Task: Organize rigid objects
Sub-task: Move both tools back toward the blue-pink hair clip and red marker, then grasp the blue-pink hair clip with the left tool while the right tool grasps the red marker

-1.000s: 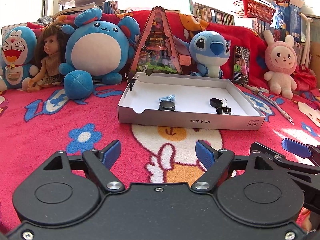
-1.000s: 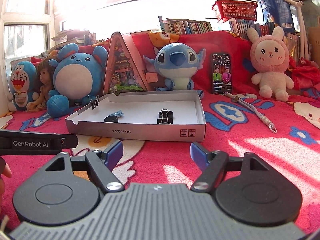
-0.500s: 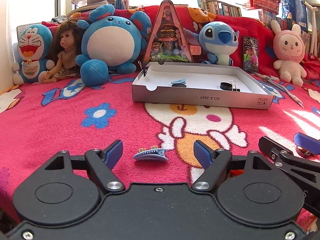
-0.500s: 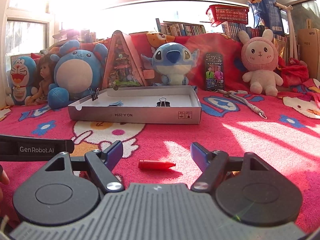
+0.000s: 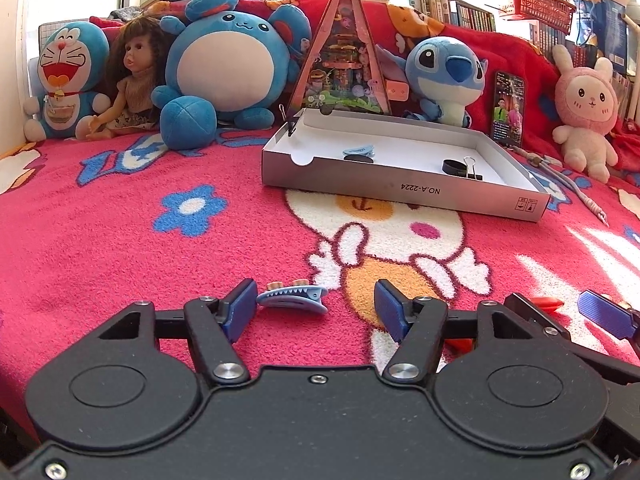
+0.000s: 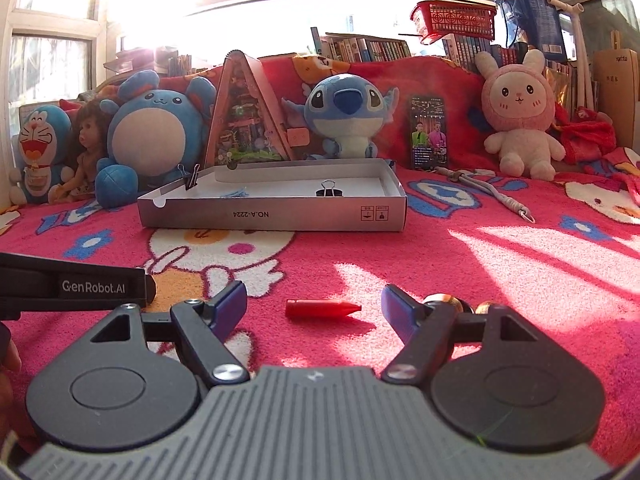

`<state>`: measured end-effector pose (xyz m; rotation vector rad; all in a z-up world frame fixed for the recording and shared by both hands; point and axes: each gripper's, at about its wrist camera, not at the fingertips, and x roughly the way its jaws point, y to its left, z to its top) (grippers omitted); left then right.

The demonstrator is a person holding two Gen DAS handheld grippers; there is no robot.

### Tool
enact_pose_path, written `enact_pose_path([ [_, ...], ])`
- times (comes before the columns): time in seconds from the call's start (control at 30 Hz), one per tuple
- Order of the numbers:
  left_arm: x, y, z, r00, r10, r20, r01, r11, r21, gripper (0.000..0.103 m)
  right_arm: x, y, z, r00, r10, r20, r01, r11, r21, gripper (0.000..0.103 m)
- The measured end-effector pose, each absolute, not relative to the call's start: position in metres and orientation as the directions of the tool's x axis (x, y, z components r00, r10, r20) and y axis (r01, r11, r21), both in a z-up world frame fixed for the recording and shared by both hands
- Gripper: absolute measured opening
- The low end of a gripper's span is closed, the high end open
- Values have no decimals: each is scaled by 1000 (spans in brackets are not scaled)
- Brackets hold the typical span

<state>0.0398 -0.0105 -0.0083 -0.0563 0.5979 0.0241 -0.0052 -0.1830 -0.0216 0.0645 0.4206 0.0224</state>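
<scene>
A small blue toothed plastic hair clip (image 5: 291,299) lies on the red patterned blanket (image 5: 120,248) between the left gripper (image 5: 314,310)'s pads, its jaws just narrowing but not yet clamped; the right gripper (image 6: 314,307), released, now frames a red crayon (image 6: 322,309). Both pickups look imminent, bound for the shallow white cardboard box (image 5: 400,190).

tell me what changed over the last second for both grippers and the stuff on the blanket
Both grippers dropped toward the pink blanket. The left gripper now brackets the blue toothed hair clip, jaws just closing, not yet gripping. The right gripper, open, brackets the red crayon. The white cardboard tray and its contents stayed put.
</scene>
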Motion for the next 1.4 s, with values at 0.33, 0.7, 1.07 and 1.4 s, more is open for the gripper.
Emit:
enact_pose_path([
  [0.33,43,-11,-10,830,4,-558,-24,999,-28,51,-6,-183,-23,912,29,-408,3,997,78,81],
  [0.7,35,-11,-11,843,18,-538,10,999,49,58,1,-188,-22,896,31,-443,-5,998,60,68],
  [1.07,37,-12,-12,838,-5,-546,25,999,30,38,4,-184,-24,887,22,-461,-1,999,46,54],
  [1.4,37,-19,-4,845,-25,-534,64,996,54,37,5,-185,-19,891,25,-454,-9,999,37,49],
])
